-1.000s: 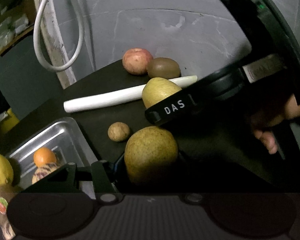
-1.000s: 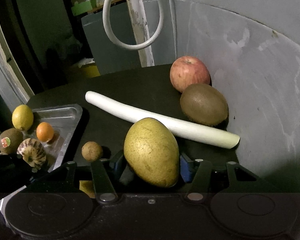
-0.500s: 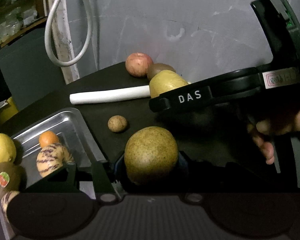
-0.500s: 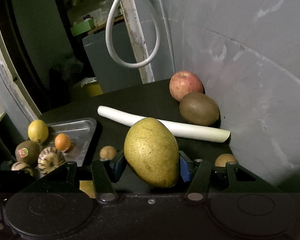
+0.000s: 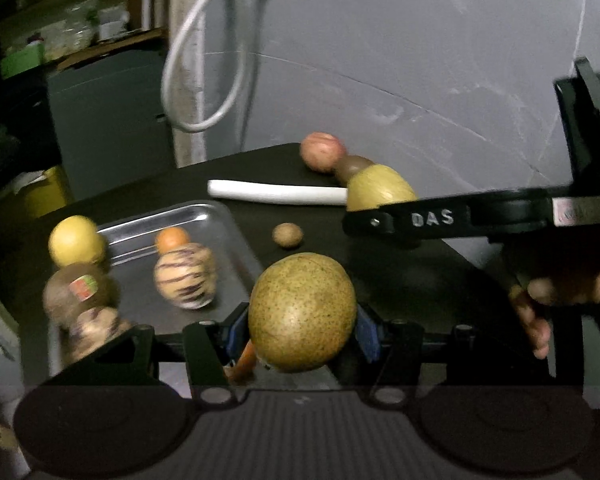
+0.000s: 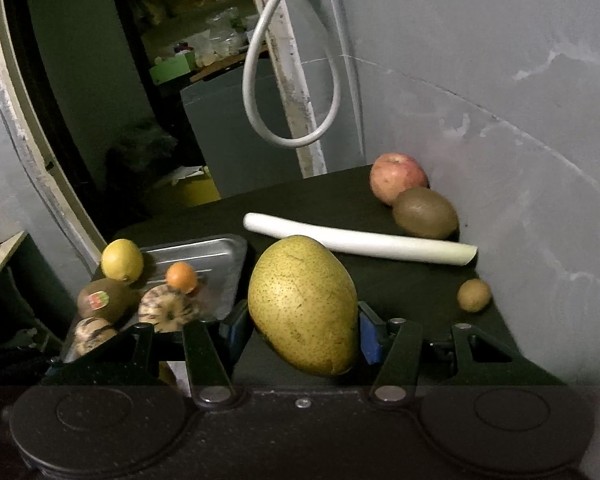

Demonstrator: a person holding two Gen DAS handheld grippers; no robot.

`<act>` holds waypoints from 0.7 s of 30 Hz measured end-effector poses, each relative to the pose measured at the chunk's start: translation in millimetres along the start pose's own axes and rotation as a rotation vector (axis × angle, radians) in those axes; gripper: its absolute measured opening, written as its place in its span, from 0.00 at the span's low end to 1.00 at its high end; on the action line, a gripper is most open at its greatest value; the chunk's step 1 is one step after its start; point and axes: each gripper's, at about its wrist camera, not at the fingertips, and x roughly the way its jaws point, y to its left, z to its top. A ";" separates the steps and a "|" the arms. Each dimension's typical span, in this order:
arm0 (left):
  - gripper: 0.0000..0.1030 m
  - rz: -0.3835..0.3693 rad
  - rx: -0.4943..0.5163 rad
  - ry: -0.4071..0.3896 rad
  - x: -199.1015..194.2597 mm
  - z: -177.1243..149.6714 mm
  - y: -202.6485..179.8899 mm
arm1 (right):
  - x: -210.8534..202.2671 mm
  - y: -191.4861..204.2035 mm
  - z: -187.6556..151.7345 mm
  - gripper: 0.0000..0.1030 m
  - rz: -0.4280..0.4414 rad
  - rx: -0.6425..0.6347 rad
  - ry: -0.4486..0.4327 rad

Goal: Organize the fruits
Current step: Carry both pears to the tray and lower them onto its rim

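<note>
My left gripper (image 5: 302,332) is shut on a round speckled green-brown pear (image 5: 302,312), held above the black table beside the metal tray (image 5: 220,216). My right gripper (image 6: 304,328) is shut on a longer yellow-green pear (image 6: 304,304). In the left wrist view that second pear (image 5: 380,190) shows at the right, above a black finger (image 5: 380,222) marked DAS. In the tray lie a lemon (image 6: 122,261), a small orange (image 6: 181,277), a stickered kiwi (image 6: 100,300) and two striped fruits (image 6: 166,312).
On the black table (image 6: 380,280) lie a white leek stalk (image 6: 360,239), a red apple (image 6: 398,178) and a kiwi (image 6: 426,213) by the grey wall, plus small brown fruits (image 5: 287,235) (image 6: 474,295). A white cable loop (image 6: 288,136) hangs behind. Fingers of a hand (image 5: 536,320) show at right.
Both grippers have risen and drawn back with their pears. The fruit on the table looks smaller and farther, and the tray with its fruit has come fuller into both views.
</note>
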 end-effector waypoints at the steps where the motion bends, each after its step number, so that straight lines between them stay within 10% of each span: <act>1: 0.57 0.007 -0.009 -0.002 -4.7 -1.8 4.9 | -1.9 4.5 -2.0 0.54 0.002 0.001 0.000; 21: 0.57 0.096 -0.125 0.014 -63.1 -49.4 88.5 | -22.9 96.5 -56.2 0.54 0.033 -0.011 0.043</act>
